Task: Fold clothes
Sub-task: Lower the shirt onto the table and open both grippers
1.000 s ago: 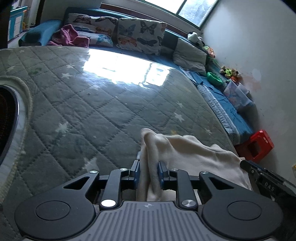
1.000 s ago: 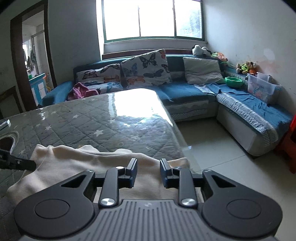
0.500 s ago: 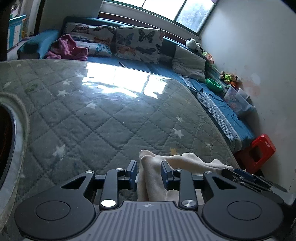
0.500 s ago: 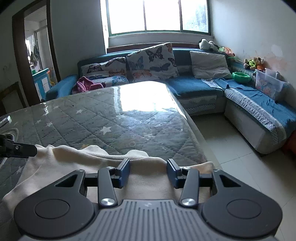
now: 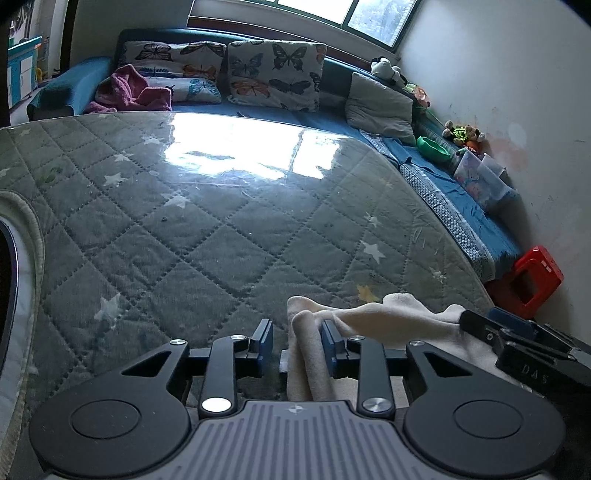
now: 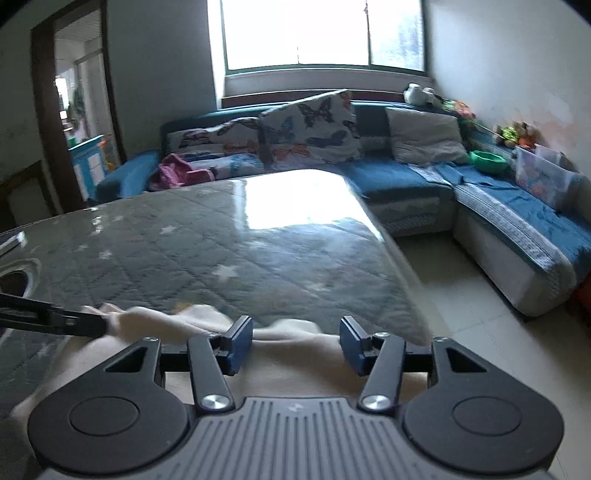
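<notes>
Blue sofa point(image 6: 399, 177) – 2 butterfly cushions point(image 5: 275, 75), pink cloth point(image 5: 129, 88); red stool point(image 5: 535, 280).

Both cameras sit low at the near edge of the quilted worktop point(image 5: 207, 229), each looking forward and downward along its own gripper toward the blue sofa point(image 6: 399, 181) at the far side.

The left wrist view hangs close over the worktop, facing the sofa and the white wall to the right of it, with the left gripper point(image 5: 297, 338) filling its lower edge.

The right wrist view looks more level from nearer the worktop's right edge, toward the sofa, with the window point(image 6: 325, 33) above it.

Both views share the worktop, the sofa's butterfly cushions point(image 5: 275, 74) and the cream cloth point(image 5: 391, 314).
</notes>
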`<control>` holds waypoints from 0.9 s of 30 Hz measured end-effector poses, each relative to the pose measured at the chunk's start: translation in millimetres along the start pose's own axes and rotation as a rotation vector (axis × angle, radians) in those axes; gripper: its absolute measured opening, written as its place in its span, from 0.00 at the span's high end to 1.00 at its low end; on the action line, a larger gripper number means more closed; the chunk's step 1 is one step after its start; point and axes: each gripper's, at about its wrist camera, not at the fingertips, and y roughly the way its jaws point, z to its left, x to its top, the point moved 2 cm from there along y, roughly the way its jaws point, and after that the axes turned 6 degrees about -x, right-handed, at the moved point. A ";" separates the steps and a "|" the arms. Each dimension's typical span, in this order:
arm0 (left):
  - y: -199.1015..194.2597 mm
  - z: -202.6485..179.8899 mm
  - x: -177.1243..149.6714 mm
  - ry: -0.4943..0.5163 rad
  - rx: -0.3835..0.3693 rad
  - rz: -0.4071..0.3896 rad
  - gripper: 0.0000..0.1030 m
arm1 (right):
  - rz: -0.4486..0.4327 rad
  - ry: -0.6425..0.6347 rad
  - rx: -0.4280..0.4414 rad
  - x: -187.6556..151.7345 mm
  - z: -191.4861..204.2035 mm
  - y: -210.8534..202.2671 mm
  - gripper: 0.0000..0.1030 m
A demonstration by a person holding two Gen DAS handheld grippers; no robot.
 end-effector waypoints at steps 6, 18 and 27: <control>0.5 -1.0 0.9 0.011 0.003 0.002 0.67 | 0.004 -0.056 0.073 2.6 34.5 7.8 0.43; -0.6 -2.6 -0.5 0.035 0.013 -0.003 0.59 | 0.019 -0.086 0.060 7.8 57.9 16.1 0.38; -24.0 -8.4 -14.7 0.073 0.009 -0.023 0.53 | 0.015 -0.072 0.063 -8.6 52.0 -17.9 0.32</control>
